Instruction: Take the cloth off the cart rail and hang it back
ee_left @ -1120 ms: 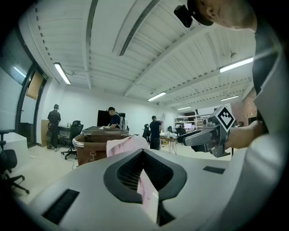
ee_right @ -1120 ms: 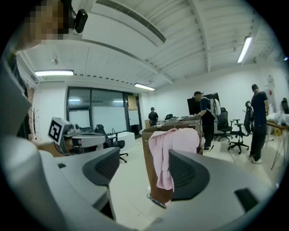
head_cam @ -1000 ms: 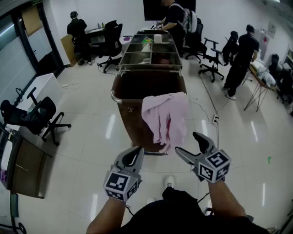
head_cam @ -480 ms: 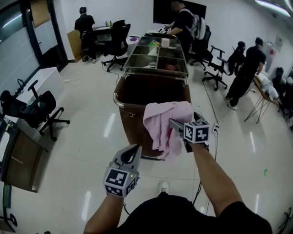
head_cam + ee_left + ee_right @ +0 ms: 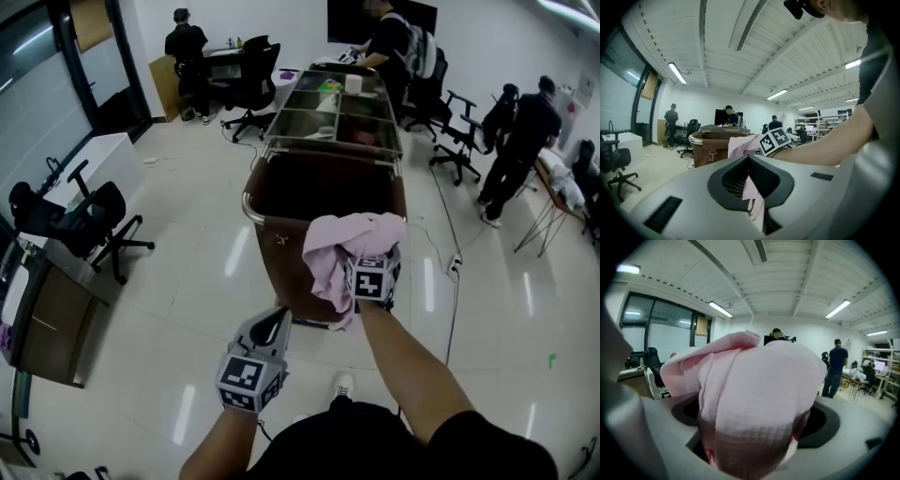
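- Two tools in view, both mine. My left tool [image 5: 273,326] hangs low, close to my body and above the floor [image 5: 178,244]. Its jaws are pressed together tip to tip w/ nothing in them.
- In the left gripper view, the pink showing thru the gap is the cloth [image 5: 739,144] farther off, not smth the tool is pinching.
- My right tool [image 5: 371,270] is up at the cart [image 5: 319,183], arm stretched fwd, marker cube facing the head cam.
- The right jaws are spread wide w/ the cloth bunched between them. The dark pads show on both sides of the wad, so afaict they're not squeezing it.
- The cloth is draped over the near rail [image 5: 249,208] of the cart, toward its right corner. Part of it hangs down the brown front side and part is heaped over the right tool.
- The cart has a brown bin at my end and metal trays [image 5: 323,108] at the far end. There's some small stuff in them, can't tell what.
- Bg: a black office chair [image 5: 70,220] on the left. A few ppl [image 5: 192,47] stand by the far wall and over on the right.
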### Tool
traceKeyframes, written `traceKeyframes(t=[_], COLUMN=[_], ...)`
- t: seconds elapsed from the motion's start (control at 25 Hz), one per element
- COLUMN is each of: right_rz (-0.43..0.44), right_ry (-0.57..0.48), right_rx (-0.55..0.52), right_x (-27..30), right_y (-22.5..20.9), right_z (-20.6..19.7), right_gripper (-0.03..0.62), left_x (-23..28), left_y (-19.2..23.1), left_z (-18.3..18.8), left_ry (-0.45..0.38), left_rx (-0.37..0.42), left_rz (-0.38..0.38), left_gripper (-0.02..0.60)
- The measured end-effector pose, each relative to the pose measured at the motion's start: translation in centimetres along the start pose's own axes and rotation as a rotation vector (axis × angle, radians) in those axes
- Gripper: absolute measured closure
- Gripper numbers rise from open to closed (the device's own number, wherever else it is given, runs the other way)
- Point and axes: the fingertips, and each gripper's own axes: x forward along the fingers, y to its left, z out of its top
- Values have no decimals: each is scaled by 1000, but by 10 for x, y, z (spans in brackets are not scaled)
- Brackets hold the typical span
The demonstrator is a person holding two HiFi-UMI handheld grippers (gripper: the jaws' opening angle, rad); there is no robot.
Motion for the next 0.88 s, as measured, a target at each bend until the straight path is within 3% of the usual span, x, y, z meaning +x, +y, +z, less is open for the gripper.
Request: traceKeyframes(t=[0.28,0.36,0.44,0.64,0.76,0.88], right_rz=[41,90,170,369,416,437], right_ry=[10,-2,-32,-114,-185,-265], right_rx=[-7,8,58,270,374,395], right_x=[-8,-18,-33,-71,-94,-120], right_y=[-7,-9,-14,-19,-26,-32], right_z=[0,2,6,37,66,98], right_gripper=[221,320,461,479,480,480], left_x=[0,0,-2,-7,-15,-26], left_y=[2,-3,-9,-20,-24,-26], left_z=[-4,-3,-1,1,8,15], left_ry=[-1,-8,-14,-12,-23,-39], left_rx=[-5,-1,5,22,29,39], left_rz=[7,0,-11,-26,-26,-25], left_gripper=[581,581,581,581,581,581])
